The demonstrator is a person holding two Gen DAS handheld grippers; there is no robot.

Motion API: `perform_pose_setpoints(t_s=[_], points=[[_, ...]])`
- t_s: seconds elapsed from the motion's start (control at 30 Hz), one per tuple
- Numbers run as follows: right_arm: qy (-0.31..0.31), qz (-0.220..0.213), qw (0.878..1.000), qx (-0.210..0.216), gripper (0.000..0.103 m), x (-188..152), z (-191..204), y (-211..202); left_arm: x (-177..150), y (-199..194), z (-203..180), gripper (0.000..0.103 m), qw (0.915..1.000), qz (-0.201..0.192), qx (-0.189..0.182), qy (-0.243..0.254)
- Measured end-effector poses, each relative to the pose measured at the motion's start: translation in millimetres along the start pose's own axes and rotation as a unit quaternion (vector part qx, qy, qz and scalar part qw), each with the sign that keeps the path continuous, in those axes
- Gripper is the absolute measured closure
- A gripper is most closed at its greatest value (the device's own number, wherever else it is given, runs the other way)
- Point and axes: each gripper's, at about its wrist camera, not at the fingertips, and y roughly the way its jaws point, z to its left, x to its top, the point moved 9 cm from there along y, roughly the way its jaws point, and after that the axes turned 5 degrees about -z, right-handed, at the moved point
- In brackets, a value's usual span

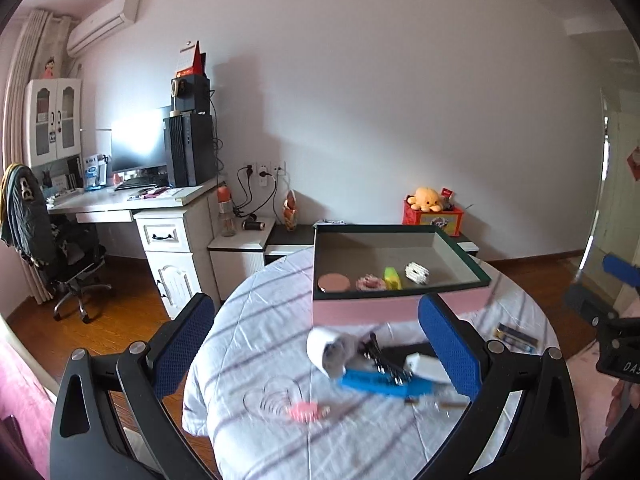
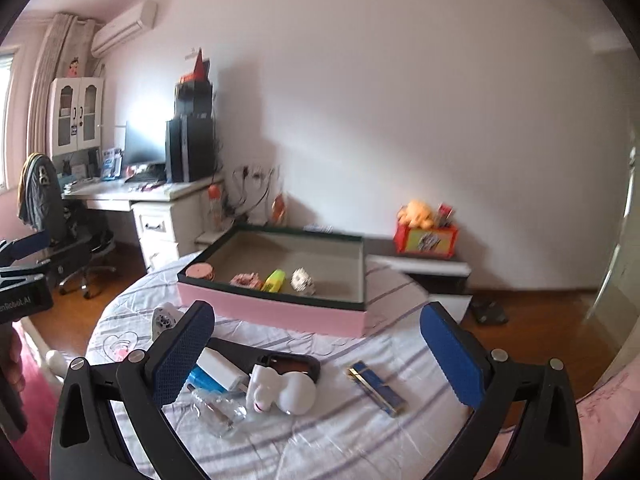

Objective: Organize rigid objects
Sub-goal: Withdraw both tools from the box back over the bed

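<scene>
A: We hold both grippers above the round table [image 2: 360, 440] with its striped cloth. Our left gripper [image 1: 316, 340] has its jaws spread wide with nothing between the pads, and our right gripper [image 2: 316, 352] is the same, wide apart and empty.

B: We see the pink box [image 2: 280, 314] at the far side of the table, with a yellow highlighter [image 2: 274, 281] lying inside it between a pink patterned piece and a white patterned one, and a round pink tin [image 2: 201, 271] in the corner.

A: Nearer us on the cloth lie a white figurine [image 2: 276, 394], a blue and gold lighter [image 2: 378, 388], a white charger block [image 2: 220, 370], a dark case [image 2: 280, 360] and a clear glass bottle [image 2: 218, 410].
</scene>
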Motion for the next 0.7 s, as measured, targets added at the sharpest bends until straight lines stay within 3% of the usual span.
perform_pose_setpoints(t_s=[0.07,0.27,0.7], points=[[-0.011,-0.016,1.000,-0.021,0.000,0,-1,-18,-5,-10,0,0.000,1.0000,-0.002,0.002,0.005],[-0.002,-0.036,0.999,-0.028,0.000,3,-5,-48,-8,-30,2,0.000,0.9999,-0.005,0.005,0.009],[0.007,-0.040,0.999,-0.032,0.000,4,-9,-61,-15,-38,-1,0.000,0.9997,0.001,0.006,0.025]])
